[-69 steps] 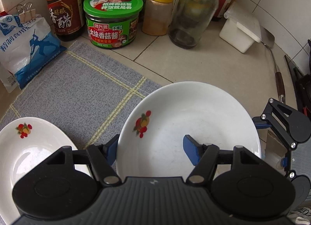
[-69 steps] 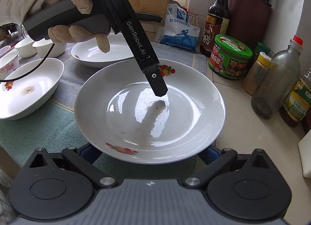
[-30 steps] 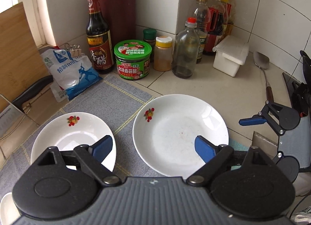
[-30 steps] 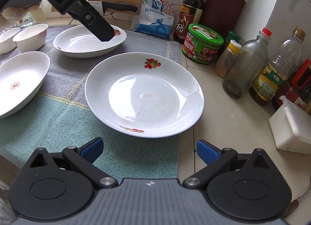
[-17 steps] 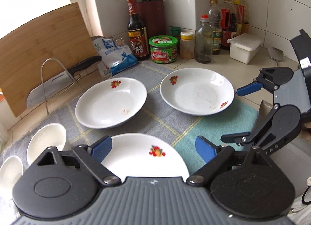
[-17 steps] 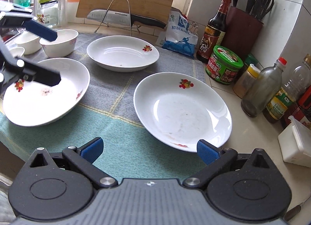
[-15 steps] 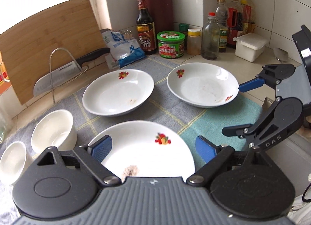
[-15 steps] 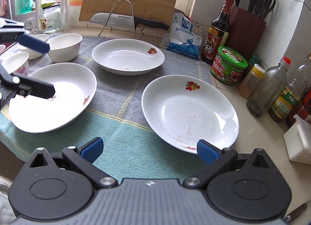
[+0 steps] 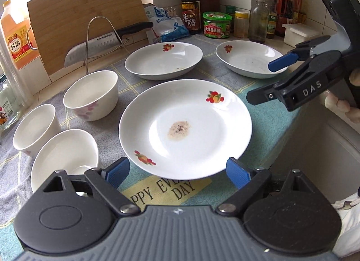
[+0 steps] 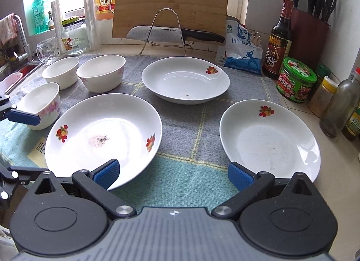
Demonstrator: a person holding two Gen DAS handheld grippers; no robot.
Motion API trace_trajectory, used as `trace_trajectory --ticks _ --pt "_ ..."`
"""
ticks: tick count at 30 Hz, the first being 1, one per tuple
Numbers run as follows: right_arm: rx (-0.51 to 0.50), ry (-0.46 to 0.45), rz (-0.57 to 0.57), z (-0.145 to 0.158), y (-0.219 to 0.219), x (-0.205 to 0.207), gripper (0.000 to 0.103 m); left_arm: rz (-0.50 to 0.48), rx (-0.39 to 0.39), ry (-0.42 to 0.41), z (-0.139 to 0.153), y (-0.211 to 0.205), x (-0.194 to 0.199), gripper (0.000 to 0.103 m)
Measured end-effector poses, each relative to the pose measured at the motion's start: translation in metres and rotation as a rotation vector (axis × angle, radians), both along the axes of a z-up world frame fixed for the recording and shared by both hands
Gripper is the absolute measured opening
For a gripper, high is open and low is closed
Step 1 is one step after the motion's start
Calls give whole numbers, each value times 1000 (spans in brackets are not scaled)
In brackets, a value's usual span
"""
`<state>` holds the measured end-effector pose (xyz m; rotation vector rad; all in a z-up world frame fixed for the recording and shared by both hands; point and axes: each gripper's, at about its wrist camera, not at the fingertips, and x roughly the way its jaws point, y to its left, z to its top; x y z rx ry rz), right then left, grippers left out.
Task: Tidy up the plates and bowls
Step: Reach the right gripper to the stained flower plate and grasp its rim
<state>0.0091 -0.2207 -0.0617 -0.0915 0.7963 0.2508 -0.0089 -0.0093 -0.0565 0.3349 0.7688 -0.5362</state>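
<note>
Three white plates with fruit prints lie on the mat: a stained one (image 9: 184,125) (image 10: 103,137) nearest, one behind it (image 9: 164,60) (image 10: 185,79), one at the right (image 9: 249,59) (image 10: 270,139). Three white bowls (image 9: 92,94) (image 10: 101,74) stand to the left. My left gripper (image 9: 177,173) is open, its blue pads straddling the stained plate's near rim without pressing it. My right gripper (image 10: 173,174) is open and empty over the teal mat between the stained plate and the right one. It also shows at the right of the left wrist view, right gripper (image 9: 270,80).
A cutting board (image 10: 171,2) and a knife on a wire rack (image 10: 175,32) stand behind the mat. Sauce bottles, a green-lidded jar (image 10: 295,80) and a knife block line the right wall. A tap and sink (image 10: 20,42) are at far left. The counter edge drops off near me.
Both grippers have drawn back from the right plate. The left one swung left and lower to the stained plate, bringing the bowls into view. The right one moved back and left, still open.
</note>
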Motion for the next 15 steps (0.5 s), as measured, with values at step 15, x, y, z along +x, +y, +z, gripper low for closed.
trace_trajectory --ticks 15 --pt "136 128 88 -20 26 23 103 -36 -44 -16 -45 -6 11 93"
